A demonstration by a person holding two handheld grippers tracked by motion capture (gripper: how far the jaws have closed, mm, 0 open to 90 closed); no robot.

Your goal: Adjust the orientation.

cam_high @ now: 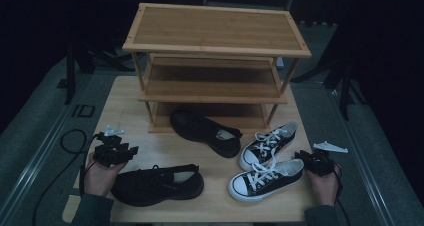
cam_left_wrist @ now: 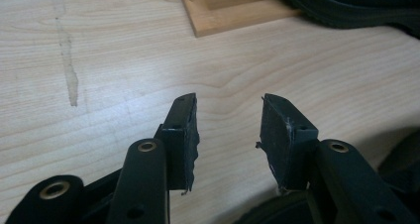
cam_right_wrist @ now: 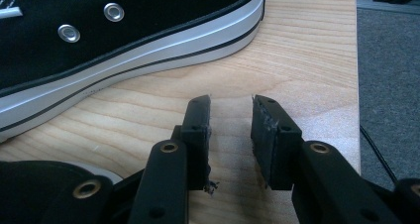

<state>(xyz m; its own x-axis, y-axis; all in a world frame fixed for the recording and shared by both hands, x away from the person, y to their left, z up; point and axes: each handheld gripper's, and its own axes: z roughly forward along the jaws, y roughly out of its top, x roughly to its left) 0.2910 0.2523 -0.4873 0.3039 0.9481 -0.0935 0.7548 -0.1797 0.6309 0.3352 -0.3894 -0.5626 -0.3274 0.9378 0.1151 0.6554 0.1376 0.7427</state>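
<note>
Two black slip-on shoes lie on the table: one (cam_high: pixel 205 132) by the foot of the wooden shoe rack (cam_high: pixel 215 31), the other (cam_high: pixel 157 184) at the front left. A pair of black-and-white laced sneakers (cam_high: pixel 267 143) (cam_high: pixel 267 178) sits at the front right. My left gripper (cam_high: pixel 129 151) hovers just above the front-left black shoe, open over bare wood (cam_left_wrist: pixel 229 115). My right gripper (cam_high: pixel 301 158) stands beside the heels of the sneakers, open with nothing between its fingers (cam_right_wrist: pixel 231 115). The farther sneaker's side (cam_right_wrist: pixel 124 35) lies just ahead of it.
The rack has three shelves, all bare, and stands at the back of the light wooden table (cam_high: pixel 125 101). Its foot (cam_left_wrist: pixel 233 11) and the near black shoe (cam_left_wrist: pixel 356 6) lie ahead of my left gripper. The table's right edge (cam_right_wrist: pixel 357 85) is close to my right gripper.
</note>
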